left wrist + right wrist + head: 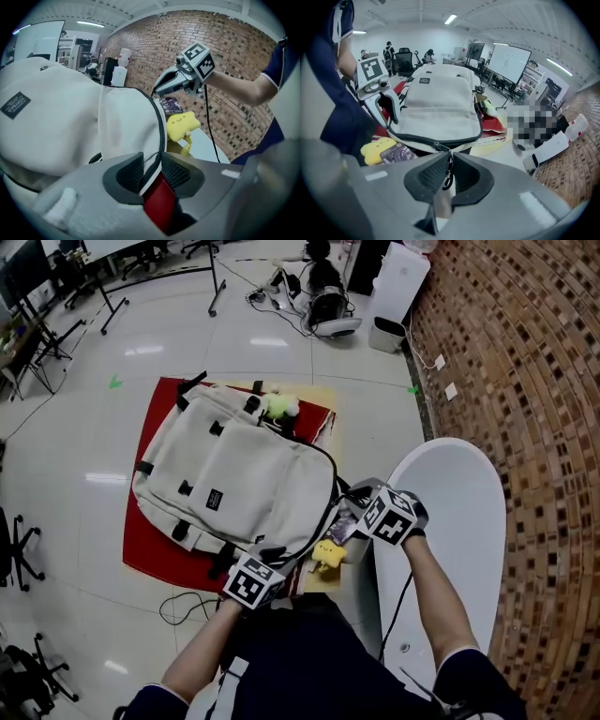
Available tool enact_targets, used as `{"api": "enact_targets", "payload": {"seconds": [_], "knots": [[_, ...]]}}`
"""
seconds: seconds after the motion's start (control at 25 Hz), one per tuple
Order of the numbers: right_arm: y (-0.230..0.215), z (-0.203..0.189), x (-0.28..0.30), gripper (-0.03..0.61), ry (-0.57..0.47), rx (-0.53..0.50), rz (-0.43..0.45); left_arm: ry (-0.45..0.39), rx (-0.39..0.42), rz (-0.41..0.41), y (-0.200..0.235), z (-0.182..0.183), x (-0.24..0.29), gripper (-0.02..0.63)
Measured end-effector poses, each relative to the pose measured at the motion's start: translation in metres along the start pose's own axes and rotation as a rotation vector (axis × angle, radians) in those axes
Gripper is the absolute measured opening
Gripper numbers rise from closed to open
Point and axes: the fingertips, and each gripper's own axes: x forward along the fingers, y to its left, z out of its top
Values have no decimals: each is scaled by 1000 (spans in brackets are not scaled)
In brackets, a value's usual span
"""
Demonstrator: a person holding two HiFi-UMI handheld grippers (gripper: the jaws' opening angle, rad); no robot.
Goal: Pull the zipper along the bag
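A beige backpack [244, 479] lies flat on a red mat [155, 427]. Its black zipper [330, 493] runs round the near right edge. My left gripper [272, 561] is at the bag's near corner, and in the left gripper view its jaws [153, 172] are pinched on the bag's edge [151, 174], white fabric with black trim. My right gripper [347, 509] is at the right edge. In the right gripper view [449, 161] the metal zipper pull [448, 174] hangs clamped between the pads, with the slider [440, 147] just ahead of them.
A yellow plush toy [328, 554] and a purple card [343, 526] lie beside the bag between my two grippers. A green-yellow plush [279, 407] sits at the bag's far end. A white oval tabletop [459, 521] and a brick wall [534, 381] are to the right.
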Motion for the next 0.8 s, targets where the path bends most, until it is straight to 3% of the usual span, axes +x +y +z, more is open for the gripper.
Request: {"api": "enact_targets", "payload": {"seconds": [0.32,0.52,0.64,0.8], "knots": [[-44,11,7,35,-62,-96,31,14,-26,92,-5,24,-19,124],[-48,17,6,37,-94,-169,79,-127,-7,125,-7,89,-33,124],[-46,18,4,35,-114,-184,108,-172,48,189,-1,137,-5,124],[-44,23,-6,35,-152,-208,132,-103,87,252,10,163,45,151]]}}
